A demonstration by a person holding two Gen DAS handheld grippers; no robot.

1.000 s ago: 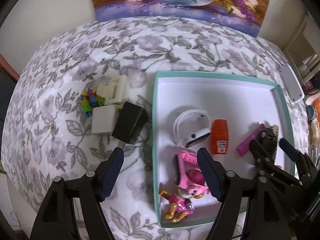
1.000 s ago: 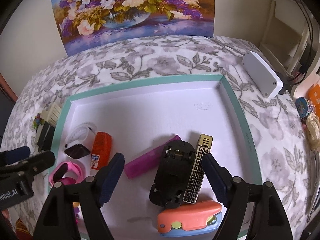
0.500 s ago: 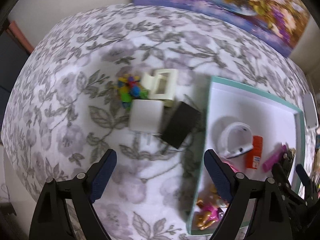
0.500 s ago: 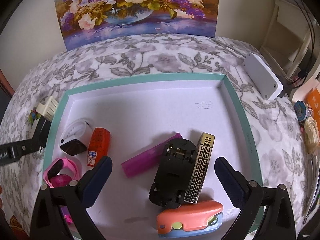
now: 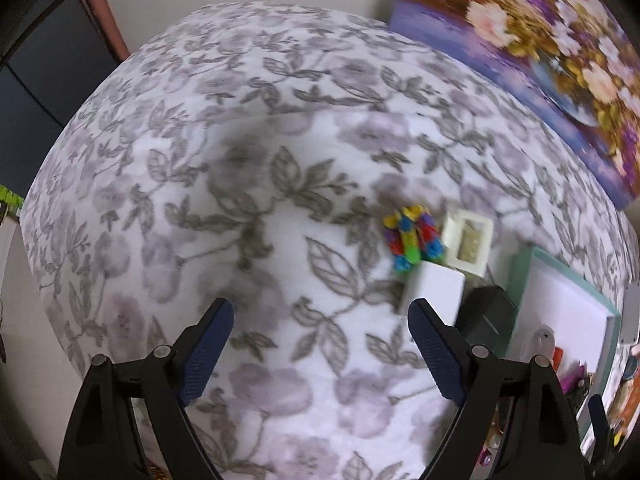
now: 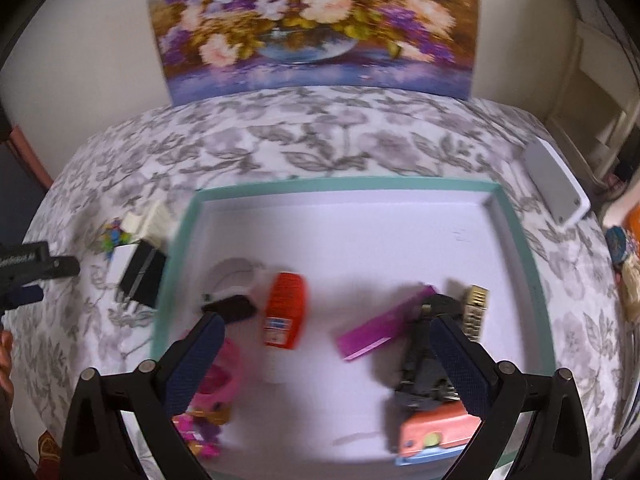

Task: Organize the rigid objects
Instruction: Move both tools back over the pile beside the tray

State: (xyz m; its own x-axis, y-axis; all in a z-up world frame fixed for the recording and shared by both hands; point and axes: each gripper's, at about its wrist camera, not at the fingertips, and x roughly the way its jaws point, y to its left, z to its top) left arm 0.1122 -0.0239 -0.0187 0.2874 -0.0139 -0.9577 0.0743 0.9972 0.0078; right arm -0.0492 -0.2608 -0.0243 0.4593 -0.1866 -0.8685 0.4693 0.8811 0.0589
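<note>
Four small things sit outside the tray on the floral worktop, at the right of the left wrist view: a multicoloured block cluster, a cream frame-like piece, a white cube and a black box. All look like light, hard plastic, and the cube's flat opposite faces seem the surest place to pinch; the knobbly cluster may slip or come apart. The left claw is spread wide and holds nothing, hanging over bare cloth with the cube just beyond its right fingertip. The right claw is likewise wide and empty above the tray. Only the right wrist view shows the tray's contents plainly: an orange bottle, a purple bar, a black toy car. The left view gives only the tray's corner.
</note>
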